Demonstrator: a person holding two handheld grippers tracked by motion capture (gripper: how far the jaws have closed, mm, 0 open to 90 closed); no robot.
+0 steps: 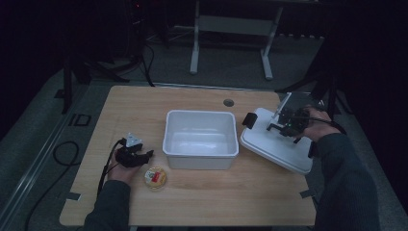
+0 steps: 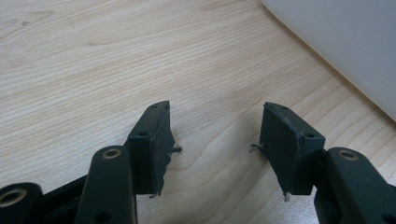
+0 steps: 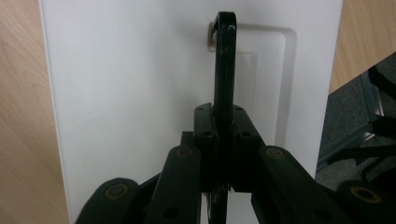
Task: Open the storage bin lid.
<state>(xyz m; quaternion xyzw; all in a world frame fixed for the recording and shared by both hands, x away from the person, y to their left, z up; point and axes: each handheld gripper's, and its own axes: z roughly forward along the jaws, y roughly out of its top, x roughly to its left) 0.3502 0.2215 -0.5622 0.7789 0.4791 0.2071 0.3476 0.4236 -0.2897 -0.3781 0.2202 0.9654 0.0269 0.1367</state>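
A white plastic bin (image 1: pixel 201 138) stands open in the middle of the wooden table (image 1: pixel 192 202). Its white lid (image 1: pixel 274 144) is at the right, slanted, with a black clip (image 1: pixel 248 120) at its left end. My right gripper (image 1: pixel 285 126) sits over the lid, shut on a thin black handle (image 3: pixel 225 56); its pads (image 3: pixel 205 126) squeeze the strip above the lid (image 3: pixel 130 93). My left gripper (image 1: pixel 144 156) rests low at the left of the bin, jaws open, with bare wood between its pads (image 2: pixel 154 149). The bin's wall (image 2: pixel 345 42) is at the upper right of the left gripper view.
A small round container (image 1: pixel 156 177) with a yellow and red top lies just in front of my left gripper. The lid's right part reaches past the table's right edge. A cable hole (image 1: pixel 228 102) sits at the back. Desk legs (image 1: pixel 195 48) stand on the floor beyond.
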